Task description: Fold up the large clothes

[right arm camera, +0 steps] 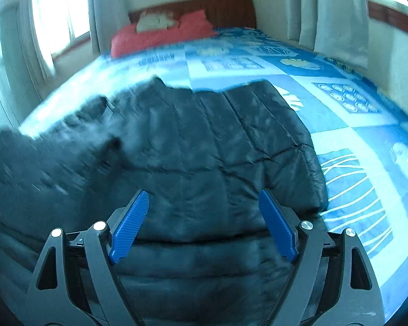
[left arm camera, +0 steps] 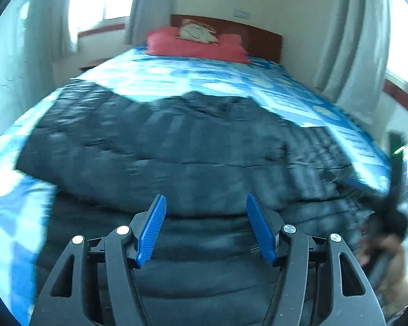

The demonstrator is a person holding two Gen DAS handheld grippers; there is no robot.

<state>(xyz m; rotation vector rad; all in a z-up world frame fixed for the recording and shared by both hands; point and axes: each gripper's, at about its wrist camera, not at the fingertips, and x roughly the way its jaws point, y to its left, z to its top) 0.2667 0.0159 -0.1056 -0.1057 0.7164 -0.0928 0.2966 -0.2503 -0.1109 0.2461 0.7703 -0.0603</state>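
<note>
A large black quilted puffer jacket (left arm camera: 193,146) lies spread on the bed, filling the near part of both views; it also shows in the right wrist view (right arm camera: 204,146). My left gripper (left arm camera: 206,198) is open and empty, hovering just above the jacket's near part. My right gripper (right arm camera: 204,194) is open and empty too, above the jacket's near right part. The jacket's right edge (right arm camera: 310,146) is folded over, with a sleeve or flap to the left (right arm camera: 40,163) that is blurred. The right gripper's body and a hand show blurred at the left wrist view's right edge (left arm camera: 389,217).
The bed has a blue and white patterned sheet (right arm camera: 299,62). A red pillow (left arm camera: 195,44) with a pale cloth on it (left arm camera: 197,34) lies by the wooden headboard (left arm camera: 258,36). Curtains (left arm camera: 351,35) and bright windows flank the bed.
</note>
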